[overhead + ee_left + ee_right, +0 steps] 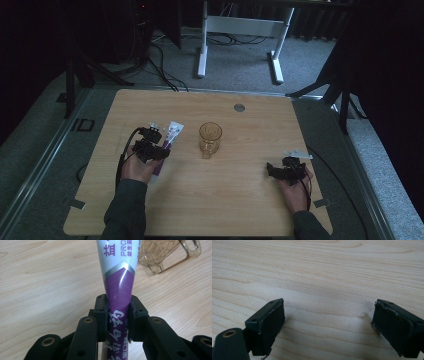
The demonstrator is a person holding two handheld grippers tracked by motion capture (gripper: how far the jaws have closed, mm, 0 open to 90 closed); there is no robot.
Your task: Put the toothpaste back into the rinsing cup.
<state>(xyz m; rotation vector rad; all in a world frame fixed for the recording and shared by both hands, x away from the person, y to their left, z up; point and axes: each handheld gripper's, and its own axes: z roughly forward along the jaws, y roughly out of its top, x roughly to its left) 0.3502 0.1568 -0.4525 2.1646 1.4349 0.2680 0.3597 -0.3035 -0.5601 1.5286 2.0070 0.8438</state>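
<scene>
Wooden table [200, 200], left claw [118, 315] clamping purple tube [120, 282], lettering legible up close, right claw [328, 322] apparently spread, empty.

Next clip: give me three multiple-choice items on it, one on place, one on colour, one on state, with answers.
1. Where is the amber glass mug?
A. table middle
B. on the floor
C. in the right tongs

2. What colours is the tube?
A. red and black
B. purple and white
C. green

3. How are the right tongs?
A. shut on the mug
B. shut on the tube
C. open, empty

Answers: A, it stands between the two hands; B, white upper part over purple; C, bare wooden table lies between the pads, while the left tongs clamp the tube.
</scene>
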